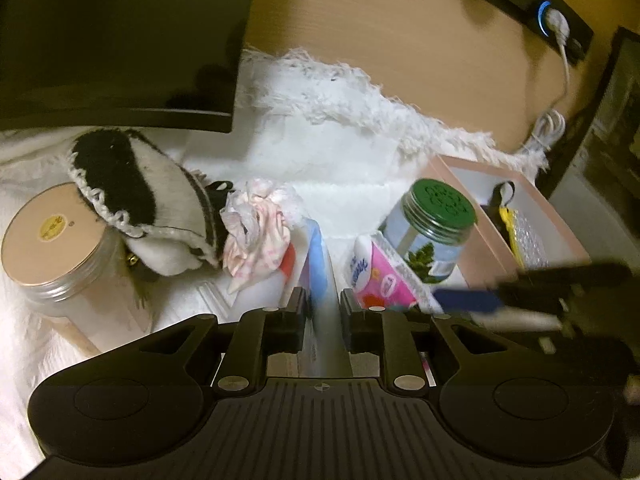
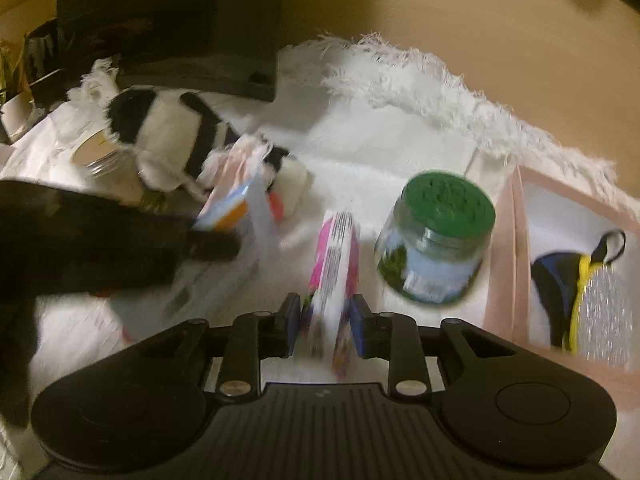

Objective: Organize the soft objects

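In the left wrist view my left gripper (image 1: pixel 324 300) is shut on a blue and white tissue pack (image 1: pixel 318 256) that stands on edge between its pads. My right gripper (image 2: pixel 326 312) is shut on a pink tissue pack (image 2: pixel 334 264), also on edge; the same pink tissue pack (image 1: pixel 380 276) shows in the left wrist view. The left gripper (image 2: pixel 212 244) enters the blurred right wrist view from the left, holding the blue pack (image 2: pixel 232 208). A black and white plush toy (image 1: pixel 132 188) and a crumpled pink and white cloth (image 1: pixel 256 236) lie just beyond, on a white fringed cloth (image 1: pixel 340 152).
A clear jar with a gold lid (image 1: pixel 52 240) stands at the left. A green-lidded jar (image 2: pixel 436 240) stands right of the pink pack. A pink open box (image 2: pixel 516 248) at the right holds a blue and yellow pouch (image 2: pixel 560 292). A black box (image 1: pixel 120 40) sits behind.
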The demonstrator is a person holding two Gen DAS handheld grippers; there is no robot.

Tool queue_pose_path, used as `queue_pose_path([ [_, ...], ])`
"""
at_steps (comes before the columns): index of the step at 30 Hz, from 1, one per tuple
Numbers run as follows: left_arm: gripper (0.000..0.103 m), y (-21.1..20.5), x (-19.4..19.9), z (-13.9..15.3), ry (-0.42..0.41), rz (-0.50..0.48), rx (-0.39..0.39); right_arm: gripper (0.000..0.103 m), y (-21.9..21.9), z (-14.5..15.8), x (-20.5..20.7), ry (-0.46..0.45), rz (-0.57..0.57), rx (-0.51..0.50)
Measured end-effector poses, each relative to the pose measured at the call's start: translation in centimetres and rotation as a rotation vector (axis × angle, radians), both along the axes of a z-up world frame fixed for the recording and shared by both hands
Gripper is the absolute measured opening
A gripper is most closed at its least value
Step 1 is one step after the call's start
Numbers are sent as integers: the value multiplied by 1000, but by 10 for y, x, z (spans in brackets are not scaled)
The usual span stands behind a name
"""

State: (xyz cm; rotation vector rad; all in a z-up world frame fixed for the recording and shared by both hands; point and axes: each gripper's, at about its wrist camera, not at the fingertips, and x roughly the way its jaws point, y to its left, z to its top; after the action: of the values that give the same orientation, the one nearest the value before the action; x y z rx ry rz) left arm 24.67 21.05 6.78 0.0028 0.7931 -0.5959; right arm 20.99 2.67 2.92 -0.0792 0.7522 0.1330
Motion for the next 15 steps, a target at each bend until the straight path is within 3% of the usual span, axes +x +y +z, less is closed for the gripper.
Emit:
queue_pose_path([
  [6,26,-2,1,-6,36,-10,18,25,-6,-5,35,41,-40,16],
  [15,28,-6,8,-15,46,27,18,20,-21,-3,12,49,-60,23],
])
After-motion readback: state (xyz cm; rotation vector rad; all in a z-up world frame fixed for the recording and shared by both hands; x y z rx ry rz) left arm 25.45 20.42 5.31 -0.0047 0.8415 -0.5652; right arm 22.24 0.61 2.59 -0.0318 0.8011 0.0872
